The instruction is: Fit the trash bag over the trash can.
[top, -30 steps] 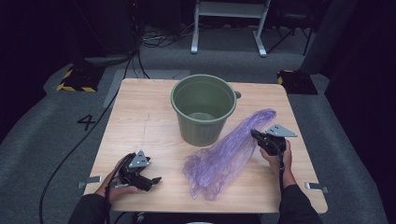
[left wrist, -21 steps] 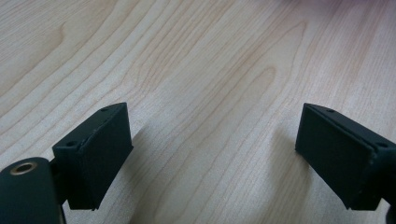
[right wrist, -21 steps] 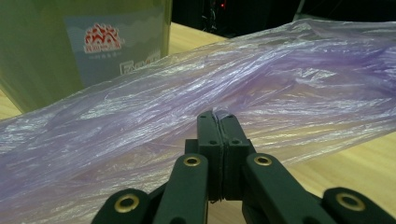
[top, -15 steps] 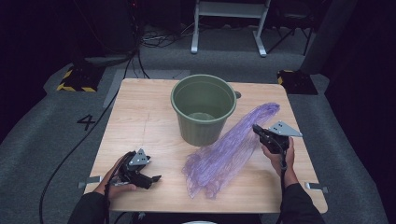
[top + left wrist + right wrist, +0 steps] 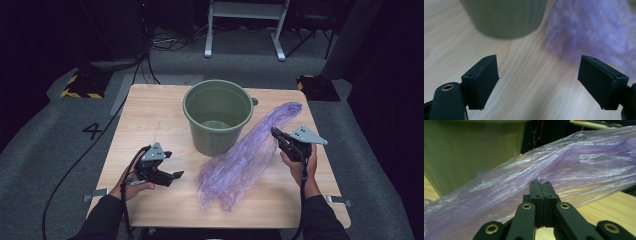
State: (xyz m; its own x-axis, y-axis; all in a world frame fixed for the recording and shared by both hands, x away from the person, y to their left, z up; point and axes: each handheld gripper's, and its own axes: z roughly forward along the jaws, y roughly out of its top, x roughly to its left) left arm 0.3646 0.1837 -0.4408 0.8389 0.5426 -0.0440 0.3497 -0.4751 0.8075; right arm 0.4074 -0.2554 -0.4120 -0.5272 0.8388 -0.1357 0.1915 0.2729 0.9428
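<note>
High view: both hands over pale wooden table [image 5: 150, 115].
Right gripper [image 5: 276, 134]: raised, clamped on crinkled purple plastic bag [image 5: 240, 160].
Left gripper [image 5: 176, 175]: jaws apart, empty, pointing 3 o'clock.
Round green plastic bucket [image 5: 217, 117]: 12 o'clock.

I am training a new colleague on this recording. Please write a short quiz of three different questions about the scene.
1. True or false: the right gripper is shut on the purple plastic bag.
2. What stands beside the bag? A) green bucket B) red box C) glass bottle
3. How do the jaws of the left gripper stand, and is anything between them?

Key: 1 true. 2 A. 3 Open, with nothing between them.
</note>
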